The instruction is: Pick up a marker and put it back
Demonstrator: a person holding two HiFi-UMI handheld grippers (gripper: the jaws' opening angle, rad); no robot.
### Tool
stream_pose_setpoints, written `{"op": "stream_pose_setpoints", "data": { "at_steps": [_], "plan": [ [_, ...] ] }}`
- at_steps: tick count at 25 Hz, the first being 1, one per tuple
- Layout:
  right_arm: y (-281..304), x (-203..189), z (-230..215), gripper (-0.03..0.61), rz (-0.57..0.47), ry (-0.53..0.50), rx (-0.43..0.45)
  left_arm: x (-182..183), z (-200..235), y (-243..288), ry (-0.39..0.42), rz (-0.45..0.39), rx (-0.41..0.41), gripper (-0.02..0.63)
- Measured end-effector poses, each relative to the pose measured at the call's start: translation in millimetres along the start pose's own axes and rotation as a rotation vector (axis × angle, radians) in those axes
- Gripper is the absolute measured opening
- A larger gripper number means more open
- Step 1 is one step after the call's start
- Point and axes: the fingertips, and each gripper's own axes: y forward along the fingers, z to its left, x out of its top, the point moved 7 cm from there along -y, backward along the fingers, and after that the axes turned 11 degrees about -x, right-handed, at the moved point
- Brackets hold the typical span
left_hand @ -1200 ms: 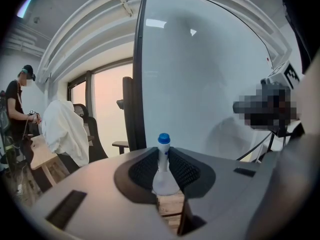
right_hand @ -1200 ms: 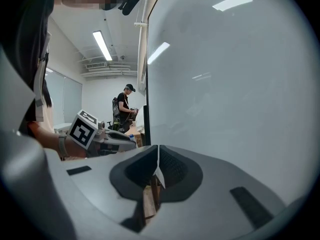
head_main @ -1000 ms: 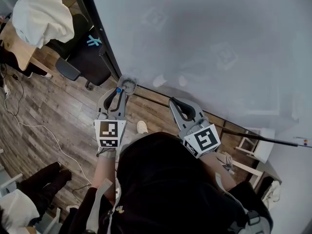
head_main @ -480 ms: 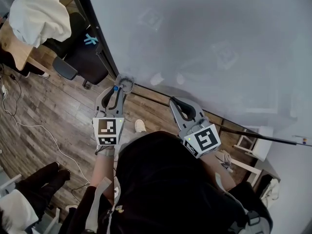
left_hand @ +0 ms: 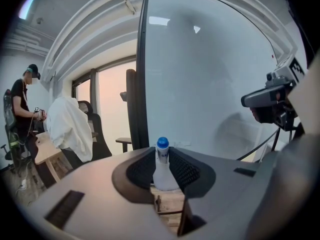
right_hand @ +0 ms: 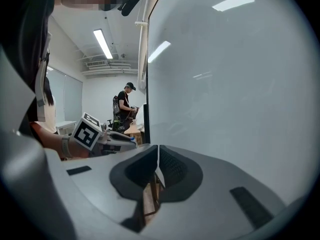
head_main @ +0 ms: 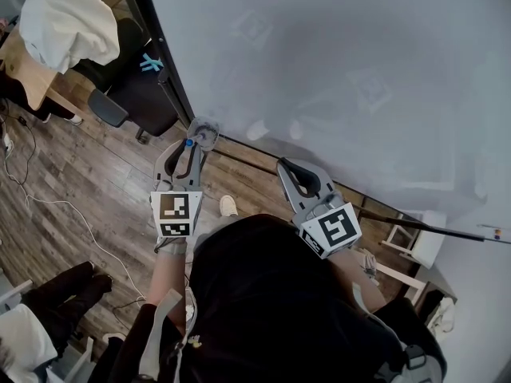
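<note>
Clamping blue-capped marker [left_hand: 161,159] between its jaws, cap poking past tips, left gripper [head_main: 194,144] sits at whiteboard [head_main: 335,70] lower left corner, above wooden floor [head_main: 88,182]. Right gripper [head_main: 289,168] nearby, jaws pressed together, holding nothing.

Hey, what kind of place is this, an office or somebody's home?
Probably an office or workroom: a large whiteboard, a black office chair and a wooden desk beside it, and a strip light on the ceiling.
</note>
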Motion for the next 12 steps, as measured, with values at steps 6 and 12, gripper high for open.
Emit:
{"op": "stream_pose_setpoints", "data": {
  "at_steps": [6,12],
  "plan": [
    [-7,1,0,0.023,-0.015,0.001,0.029,11,-10,-11,0.013,-0.016,0.025,0.086],
    [-20,4,2,0.023,-0.036,0.002,0.062,24,-32,-32,0.027,-0.042,0.049,0.086]
  ]
}}
